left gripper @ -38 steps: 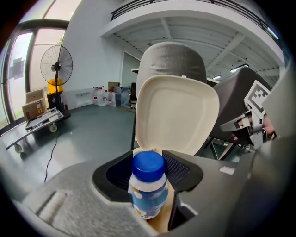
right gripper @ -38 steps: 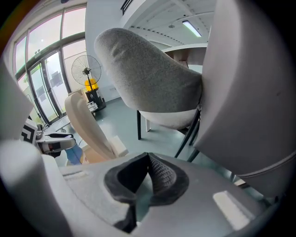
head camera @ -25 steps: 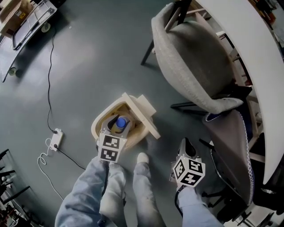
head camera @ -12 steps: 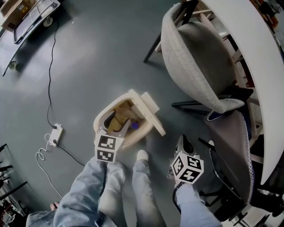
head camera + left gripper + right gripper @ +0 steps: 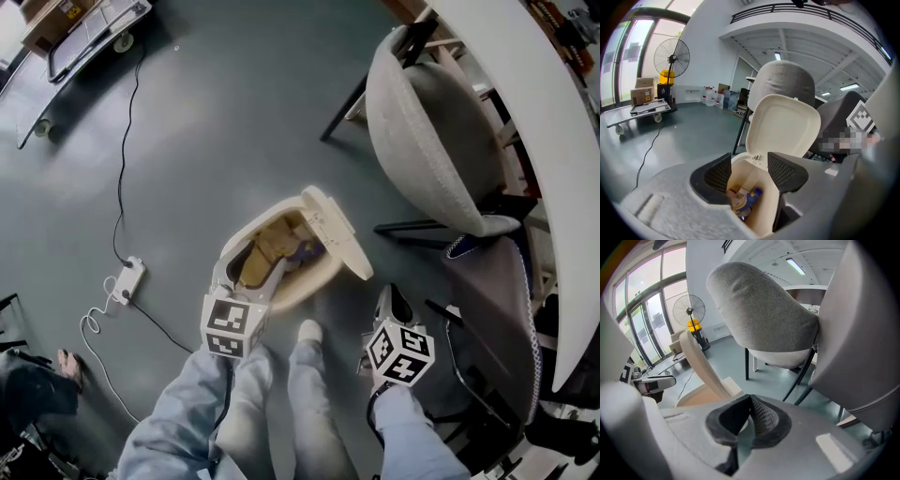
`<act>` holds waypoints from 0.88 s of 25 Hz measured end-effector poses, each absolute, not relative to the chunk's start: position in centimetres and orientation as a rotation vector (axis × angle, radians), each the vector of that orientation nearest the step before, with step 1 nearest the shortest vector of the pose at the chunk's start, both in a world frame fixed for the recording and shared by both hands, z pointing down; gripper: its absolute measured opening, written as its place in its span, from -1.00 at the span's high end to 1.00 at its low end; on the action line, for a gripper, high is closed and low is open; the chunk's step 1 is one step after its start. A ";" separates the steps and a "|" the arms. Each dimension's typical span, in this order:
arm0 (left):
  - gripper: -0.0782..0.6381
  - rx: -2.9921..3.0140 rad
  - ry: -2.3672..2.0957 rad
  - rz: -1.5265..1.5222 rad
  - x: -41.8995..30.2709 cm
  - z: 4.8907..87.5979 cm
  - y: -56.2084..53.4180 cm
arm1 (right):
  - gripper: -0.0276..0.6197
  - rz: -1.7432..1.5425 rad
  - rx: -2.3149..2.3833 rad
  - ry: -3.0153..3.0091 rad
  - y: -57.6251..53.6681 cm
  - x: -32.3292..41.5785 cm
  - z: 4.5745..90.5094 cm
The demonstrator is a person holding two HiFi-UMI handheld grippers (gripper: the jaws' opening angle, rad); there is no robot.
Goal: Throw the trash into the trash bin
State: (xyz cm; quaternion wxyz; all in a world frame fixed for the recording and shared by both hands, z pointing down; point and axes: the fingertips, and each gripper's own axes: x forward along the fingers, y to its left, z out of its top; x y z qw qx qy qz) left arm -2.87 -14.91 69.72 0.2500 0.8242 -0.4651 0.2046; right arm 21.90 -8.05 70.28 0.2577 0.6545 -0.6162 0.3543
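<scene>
The left hand-held gripper (image 5: 248, 272) hangs over the open bin (image 5: 309, 286), which stands on the floor (image 5: 206, 141) with its lid (image 5: 336, 232) tipped back. Its jaws stand wide apart and are closing, with nothing between them. Seen past them in the left gripper view, the bottle (image 5: 749, 200) with a blue cap lies inside the bin among brown paper (image 5: 735, 194). The right hand-held gripper (image 5: 392, 302) points down at the floor beside the bin, near a grey chair (image 5: 441, 141). Its jaws are together and empty.
</scene>
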 end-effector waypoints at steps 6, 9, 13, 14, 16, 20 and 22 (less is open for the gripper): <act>0.16 2.254 -1.325 0.480 -4.4 62.6 -12.0 | 0.91 0.896 1.757 -1.761 -8.1 19.3 65.4; 0.27 2.246 -1.372 0.472 -5.7 58.2 -10.3 | 0.91 0.840 1.738 -1.819 -7.9 17.7 61.4; 0.46 2.261 -1.462 0.502 -7.7 51.9 -9.4 | 0.91 0.746 1.714 -1.911 -8.1 15.9 55.1; 0.55 2.260 -1.484 0.507 -8.1 50.3 -9.2 | 0.91 0.724 1.704 -1.933 -8.1 15.5 53.4; 0.63 2.244 -1.518 0.492 -9.1 46.8 -8.7 | 0.91 0.685 1.682 -1.968 -7.9 14.8 50.0; 0.75 2.239 -1.593 0.454 -11.3 40.1 -7.8 | 0.91 0.618 1.660 -2.025 -7.9 13.7 43.2; 0.75 2.238 -1.636 0.441 -12.1 37.4 -7.1 | 0.91 0.571 1.660 -2.053 -8.1 13.8 40.0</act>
